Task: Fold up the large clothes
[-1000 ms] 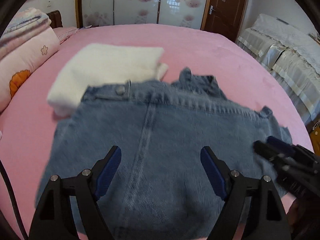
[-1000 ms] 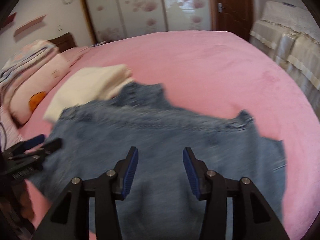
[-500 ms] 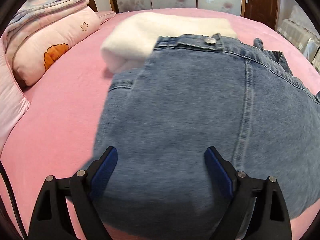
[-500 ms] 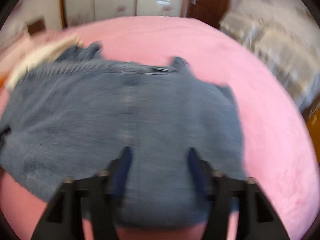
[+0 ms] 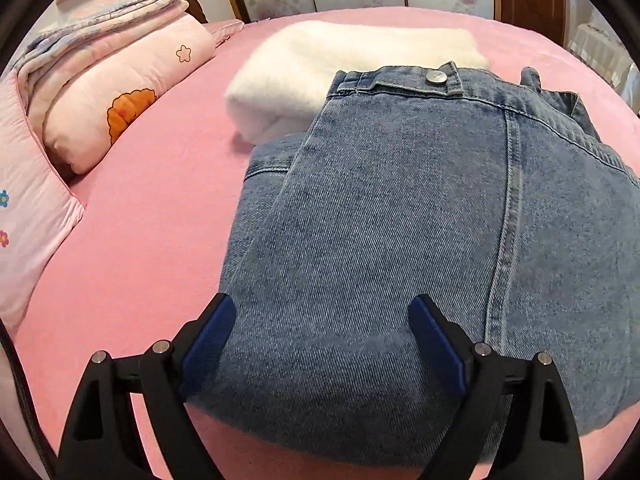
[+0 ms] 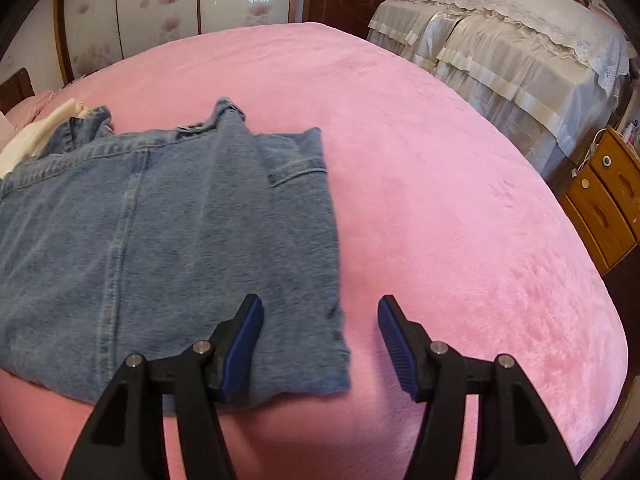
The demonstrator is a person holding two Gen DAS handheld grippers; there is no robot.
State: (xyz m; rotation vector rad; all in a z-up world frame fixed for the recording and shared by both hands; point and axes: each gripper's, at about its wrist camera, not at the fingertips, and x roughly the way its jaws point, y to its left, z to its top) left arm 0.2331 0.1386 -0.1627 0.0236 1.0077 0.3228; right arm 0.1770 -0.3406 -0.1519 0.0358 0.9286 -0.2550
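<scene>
**Denim garment folded on the pink bed, both claws free of it**

No box, basket or drawer held any of the laundry; everything lay straight on the pink bed cover (image 6: 420, 184). One denim garment (image 5: 400, 240) rested near the close edge of the bed, its far end lapping onto one folded white blanket (image 5: 340, 64). Two pink pillows sat at the left — the nearer pillow (image 5: 24, 216) with small flower prints, the farther pillow (image 5: 120, 92) with an orange flower and a folded quilt (image 5: 100, 20) on top.

The garment was mid-blue, faded and slightly mottled, folded into a rough rectangle with a second layer showing along its left side. One metal button (image 5: 436, 76) sat on a band at the far end, and a stitched seam ran lengthwise down the cloth. From the right wrist view a patch pocket (image 6: 298, 170) showed near the right edge, and the near right corner looked a little frayed.

The left gripper (image 5: 322, 344) stood wide open over the garment's near end, gripping nothing. The right gripper (image 6: 320, 344) was opening over the garment's right corner — its pads were not pressing the cloth.
</scene>
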